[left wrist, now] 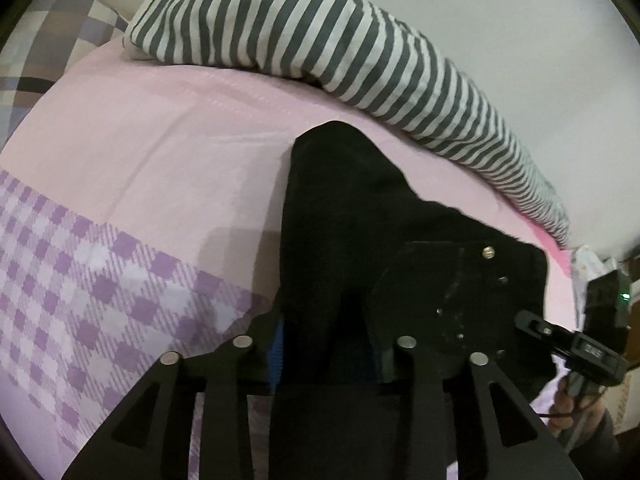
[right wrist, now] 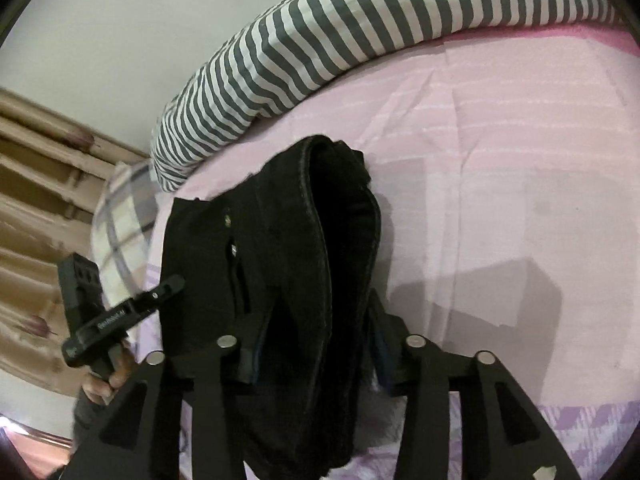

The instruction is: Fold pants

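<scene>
Right wrist: showed black pants [right wrist: 304,264] between right gripper [right wrist: 316,344] fingers; left gripper [left wrist: 328,344] likewise; grip impossible to tell.

Black pants [right wrist: 296,248], folded into a thick bundle on the bed

The dark fabric is doubled over in several layers, a stitched seam curving along its rounded far end. A metal button shows on the upper layer, and the bundle rests on the pink sheet below a striped pillow.
</scene>
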